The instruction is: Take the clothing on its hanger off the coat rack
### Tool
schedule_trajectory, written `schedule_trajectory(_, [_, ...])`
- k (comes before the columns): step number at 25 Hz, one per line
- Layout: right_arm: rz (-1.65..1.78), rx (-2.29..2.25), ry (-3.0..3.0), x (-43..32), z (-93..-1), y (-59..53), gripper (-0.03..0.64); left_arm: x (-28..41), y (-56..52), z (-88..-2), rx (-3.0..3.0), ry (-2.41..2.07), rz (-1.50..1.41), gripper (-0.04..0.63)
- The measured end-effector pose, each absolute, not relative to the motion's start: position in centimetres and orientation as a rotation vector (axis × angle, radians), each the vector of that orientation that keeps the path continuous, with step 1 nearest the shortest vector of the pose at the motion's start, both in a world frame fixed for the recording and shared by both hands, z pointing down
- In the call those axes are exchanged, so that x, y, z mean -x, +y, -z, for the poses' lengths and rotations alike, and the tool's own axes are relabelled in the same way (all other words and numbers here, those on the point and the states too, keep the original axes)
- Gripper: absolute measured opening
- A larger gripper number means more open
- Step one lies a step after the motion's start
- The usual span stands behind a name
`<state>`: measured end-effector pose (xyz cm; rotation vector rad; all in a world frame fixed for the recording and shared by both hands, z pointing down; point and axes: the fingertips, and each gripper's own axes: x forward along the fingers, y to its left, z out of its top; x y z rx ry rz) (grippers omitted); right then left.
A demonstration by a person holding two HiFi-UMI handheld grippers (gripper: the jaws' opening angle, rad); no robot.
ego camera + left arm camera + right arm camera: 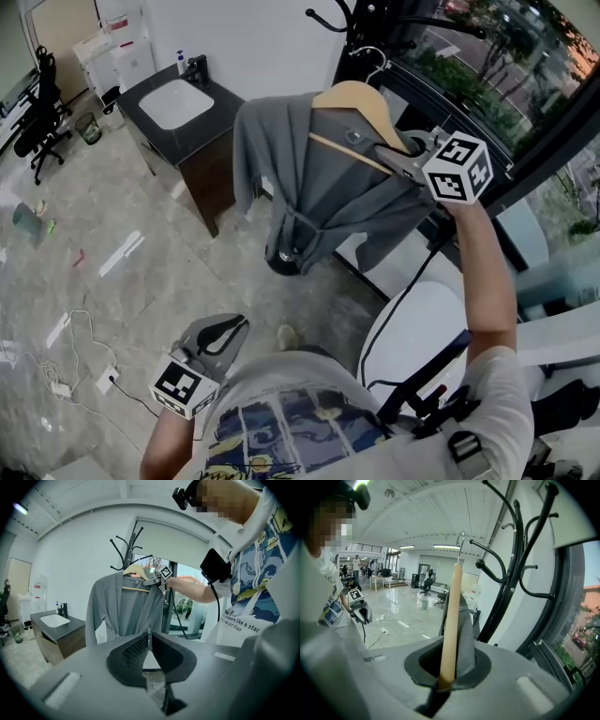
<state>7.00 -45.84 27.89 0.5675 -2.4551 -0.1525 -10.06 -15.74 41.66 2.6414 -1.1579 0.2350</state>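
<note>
A grey garment (309,187) hangs on a wooden hanger (361,103) beside the black coat rack (352,19). My right gripper (403,155) is raised and shut on the hanger's right arm, with grey cloth pinched alongside the wood. In the right gripper view the hanger (452,620) rises straight out of the right gripper (449,667), and its metal hook (461,538) stands apart from the coat rack (511,573). My left gripper (230,328) is held low by the person's waist, shut with nothing in it. In the left gripper view the left gripper (150,637) faces the garment (124,606).
A dark cabinet with a white sink (178,108) stands left of the garment. Cables and a power strip (75,356) lie on the tiled floor. A white rounded seat (422,328) is at lower right. Window glass (497,84) runs behind the rack.
</note>
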Motion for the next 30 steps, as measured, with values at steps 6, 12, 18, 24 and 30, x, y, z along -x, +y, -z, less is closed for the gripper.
schedule_trajectory(6, [0.144, -0.559, -2.448, -5.6, -28.7, -40.5, 0.006, 11.2, -12.0, -41.6, -2.651, -1.137, -0.229, 0.031])
schedule_trajectory(12, [0.136, -0.556, -2.468, -4.5, -28.4, -35.7, 0.006, 12.0, -8.9, -41.7, -2.669, -1.113, -0.222, 0.031])
schedule_trajectory(18, [0.132, -0.528, -2.496, -2.8, -29.0, -29.9, 0.006, 12.9, -5.5, -42.4, -2.662, -1.081, -0.231, 0.031])
schedule_trajectory(24, [0.157, -0.484, -2.521, -0.7, -29.3, -24.6, 0.006, 13.7, -3.1, -43.0, -2.673, -1.080, -0.264, 0.031])
schedule_trajectory(30, [0.164, -0.447, -2.536, 0.1, -29.2, -20.6, 0.006, 13.4, -1.4, -42.9, -2.679, -1.068, -0.260, 0.031])
